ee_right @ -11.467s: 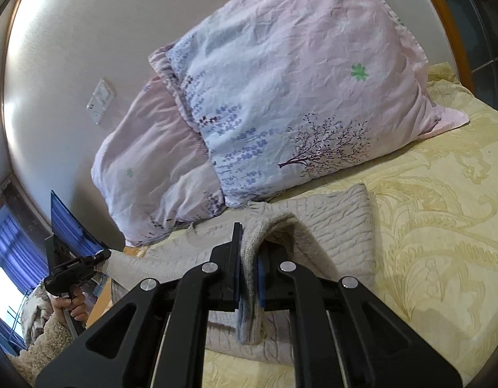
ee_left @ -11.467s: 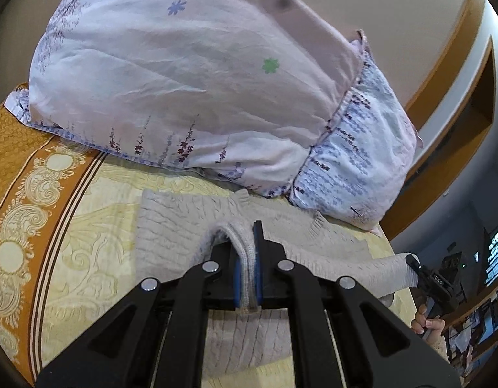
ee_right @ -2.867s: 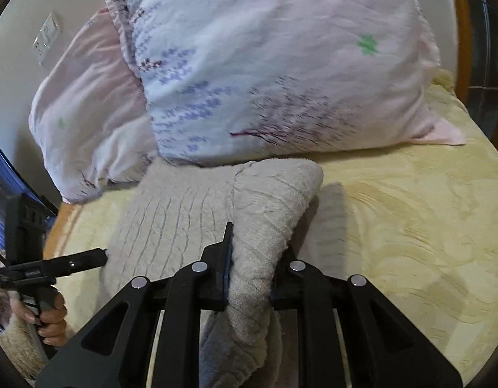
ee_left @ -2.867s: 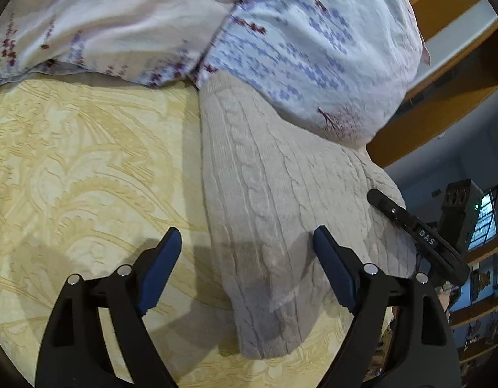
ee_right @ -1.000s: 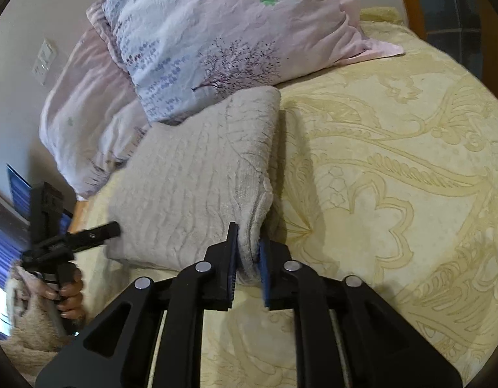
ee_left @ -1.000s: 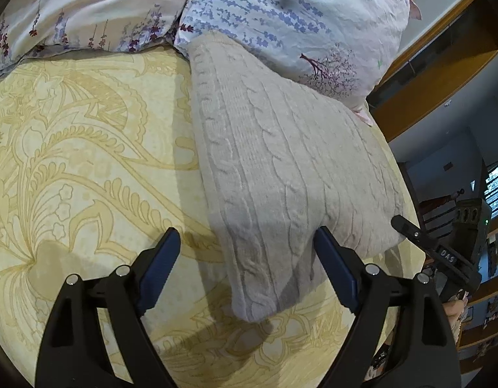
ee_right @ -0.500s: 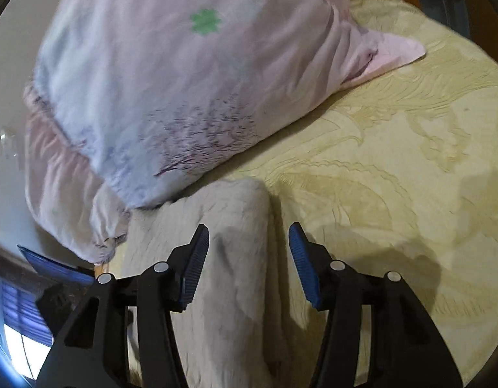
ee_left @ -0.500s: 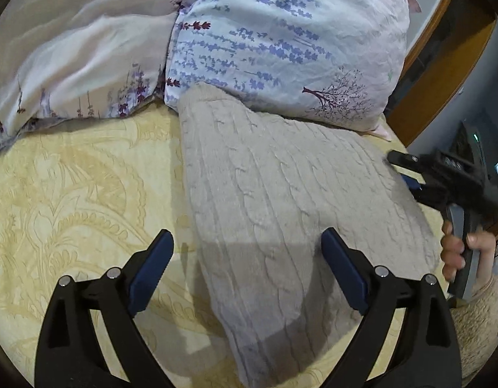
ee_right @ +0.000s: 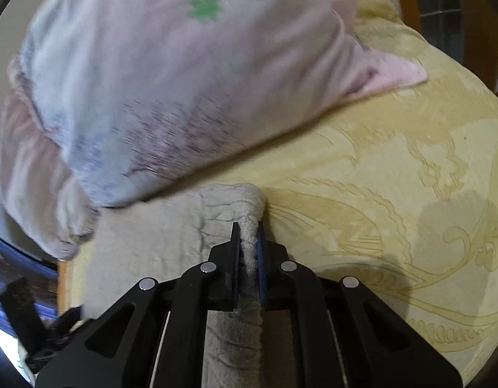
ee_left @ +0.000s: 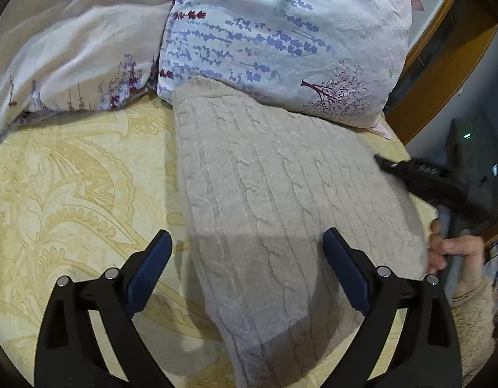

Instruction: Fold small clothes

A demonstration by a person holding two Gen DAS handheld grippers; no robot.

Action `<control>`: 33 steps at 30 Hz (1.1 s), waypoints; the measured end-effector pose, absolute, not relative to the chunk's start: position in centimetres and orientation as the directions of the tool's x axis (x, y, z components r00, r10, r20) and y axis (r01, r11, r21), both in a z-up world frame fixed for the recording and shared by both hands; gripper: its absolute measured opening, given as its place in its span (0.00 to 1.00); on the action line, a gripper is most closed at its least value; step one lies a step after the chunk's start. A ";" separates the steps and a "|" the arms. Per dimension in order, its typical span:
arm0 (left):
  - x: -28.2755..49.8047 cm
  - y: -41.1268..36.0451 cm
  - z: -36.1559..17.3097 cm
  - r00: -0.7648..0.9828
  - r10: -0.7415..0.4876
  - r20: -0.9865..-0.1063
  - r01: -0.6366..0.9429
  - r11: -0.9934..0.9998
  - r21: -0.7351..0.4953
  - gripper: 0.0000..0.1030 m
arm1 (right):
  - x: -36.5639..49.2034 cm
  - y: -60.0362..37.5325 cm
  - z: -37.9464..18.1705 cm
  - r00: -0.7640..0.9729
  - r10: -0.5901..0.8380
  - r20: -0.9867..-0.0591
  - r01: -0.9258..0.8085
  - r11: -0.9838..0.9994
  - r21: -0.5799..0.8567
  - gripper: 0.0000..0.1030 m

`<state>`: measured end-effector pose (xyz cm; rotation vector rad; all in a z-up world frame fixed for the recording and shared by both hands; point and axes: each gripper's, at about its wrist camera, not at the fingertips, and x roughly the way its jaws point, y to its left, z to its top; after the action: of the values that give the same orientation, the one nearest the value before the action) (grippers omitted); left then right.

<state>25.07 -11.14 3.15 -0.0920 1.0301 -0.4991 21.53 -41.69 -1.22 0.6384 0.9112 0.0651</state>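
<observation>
Sweater (ee_left: 281,213), a beige cable-knit one, lies folded on the bed's yellow patterned bedspread (ee_left: 71,174), its far end tucked against the underside of a pillow printed with lavender sprigs and a small tree (ee_left: 281,38). A second, paler pillow (ee_left: 71,42) sits to the left of that one in the left wrist view.

The left gripper (ee_left: 247,258) is released, its two blue-padded fingers (ee_left: 148,268) spread wide; the sweater's near end lies between them, with the left finger over the bedspread just beside the knit and the right finger over the knit itself. Whether either pad touches the fabric cannot be told.

The right gripper (ee_right: 249,258) is clenched on the sweater (ee_right: 171,236), pinching a raised ridge of knit along the garment's right-hand folded edge, next to bare bedspread (ee_right: 394,194). The printed pillow (ee_right: 171,74) looms just beyond, blurred in that view.

From the left wrist camera, the right gripper (ee_left: 420,174) appears as a dark smear at the sweater's far right edge, with the person's right hand (ee_left: 456,252) and a fuzzy beige cuff below it.
</observation>
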 end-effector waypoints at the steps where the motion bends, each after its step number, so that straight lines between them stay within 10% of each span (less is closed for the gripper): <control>1: 25.2 -10.9 3.1 0.401 -0.458 -0.794 0.347 0.878 -0.331 0.91 | 21.7 -41.8 -1.7 0.615 0.308 -0.726 0.224 0.814 0.535 0.08; 5: 25.3 -9.9 2.9 0.372 -0.489 -0.789 0.325 0.865 -0.383 0.91 | 21.3 -41.8 -1.3 0.615 0.349 -0.707 0.202 0.797 0.569 0.12; 9: 25.3 -8.8 2.8 0.365 -0.512 -0.778 0.305 0.855 -0.419 0.91 | 18.0 -42.5 -0.2 0.625 0.406 -0.666 0.168 0.764 0.623 0.38; 14: 25.6 -8.0 2.5 0.358 -0.522 -0.774 0.285 0.851 -0.442 0.91 | 13.1 -42.1 -0.2 0.624 0.488 -0.610 0.093 0.728 0.679 0.38; 18: 25.8 -8.1 2.1 0.350 -0.529 -0.773 0.273 0.847 -0.456 0.91 | 11.7 -40.7 -0.8 0.612 0.474 -0.633 0.064 0.768 0.637 0.14; 25: 26.1 -7.8 1.9 0.340 -0.561 -0.754 0.257 0.827 -0.500 0.90 | 12.2 -42.4 -2.0 0.606 0.485 -0.631 0.113 0.732 0.672 0.14; 30: 27.4 -6.8 1.0 0.315 -0.607 -0.730 0.196 0.794 -0.576 0.89 | 12.6 -43.4 -1.0 0.607 0.533 -0.589 0.104 0.682 0.724 0.62; 33: 27.9 -7.0 0.8 0.306 -0.623 -0.720 0.188 0.781 -0.596 0.89 | 13.8 -44.2 -1.1 0.591 0.553 -0.588 0.124 0.658 0.743 0.62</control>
<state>27.91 -6.96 0.78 -0.4441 1.1418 -0.5601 13.79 -44.16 -1.09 0.8395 0.9267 0.2868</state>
